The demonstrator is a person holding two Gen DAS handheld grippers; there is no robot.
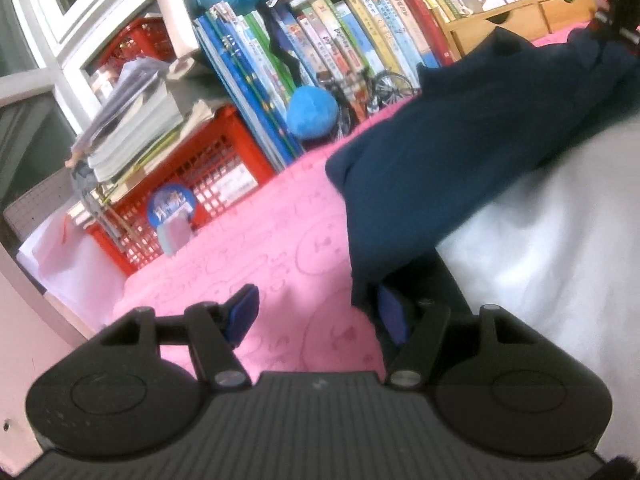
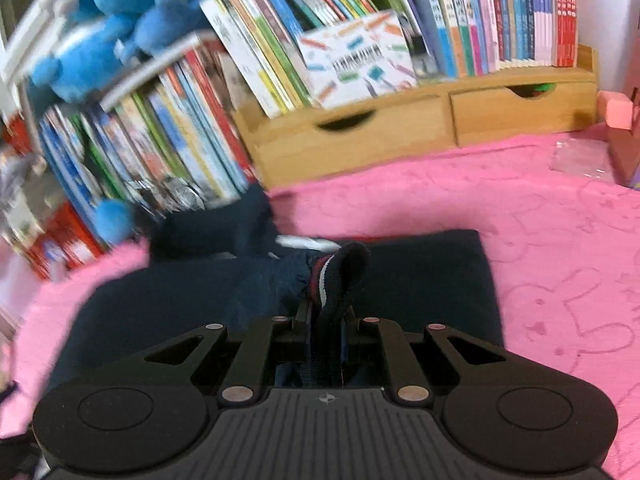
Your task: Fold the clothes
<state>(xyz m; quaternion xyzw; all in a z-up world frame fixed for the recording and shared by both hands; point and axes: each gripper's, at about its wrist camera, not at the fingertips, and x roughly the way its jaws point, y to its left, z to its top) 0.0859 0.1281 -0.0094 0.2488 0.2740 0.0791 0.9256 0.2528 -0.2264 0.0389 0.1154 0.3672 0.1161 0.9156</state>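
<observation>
A pink patterned blanket (image 2: pixel 540 216) covered the surface below crowded bookshelves (image 2: pixel 500 12). The right gripper (image 2: pixel 326 312) pinched the navy garment (image 2: pixel 420 272)'s striped cuff; the left gripper (image 1: pixel 320 312) stood open, one pad hidden behind cloth.

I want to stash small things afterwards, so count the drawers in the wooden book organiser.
2, side by side along the wooden organiser's base under the books: the left drawer and the right drawer, each with a curved cut-out pull. Any others would be out of view.
</observation>
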